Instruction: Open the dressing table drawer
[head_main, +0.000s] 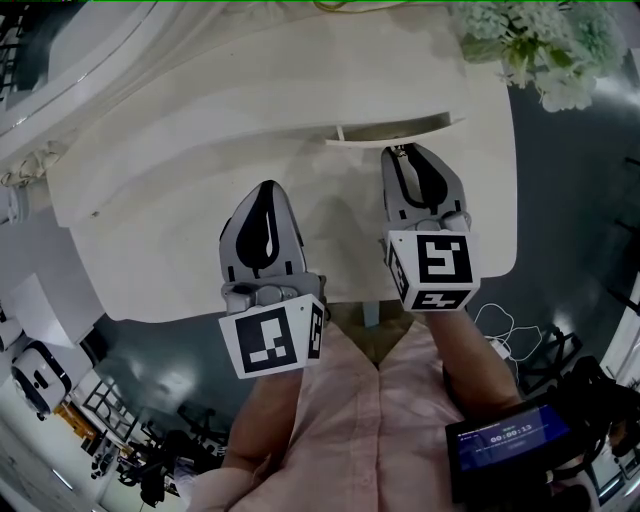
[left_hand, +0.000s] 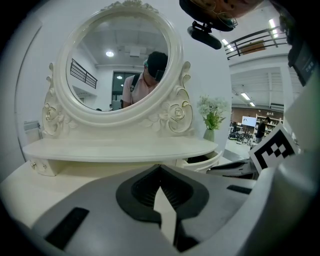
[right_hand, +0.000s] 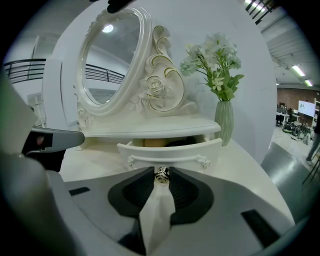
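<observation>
The cream-white, carved dressing table (head_main: 190, 200) carries an oval mirror in an ornate white frame (left_hand: 120, 65). Below the mirror and toward its right side, under the curved white shelf (left_hand: 125, 148), the small curved-front white drawer (right_hand: 170, 151) stands pulled partly out, with a dark gap behind its front panel. Something tan and something dark lie inside, too hidden to identify.

The right gripper (right_hand: 161, 173), grey with black inner pads, points at the drawer front below the mirror. Its jaws are clamped on the small silver-coloured metal knob (right_hand: 161, 175) at the middle of the front panel.

The left gripper (left_hand: 160, 169) hovers over the tabletop in front of the mirror, to the left of the drawer and well apart from it. Its jaws are together at the tips with nothing between them.

To the right of the mirror, beside the drawer, a ribbed pale-green glass vase (right_hand: 223, 122) stands upright on the tabletop, holding white flowers with green leaves (right_hand: 215, 60). The mirror reflects a person in a pink shirt (left_hand: 142, 85).
</observation>
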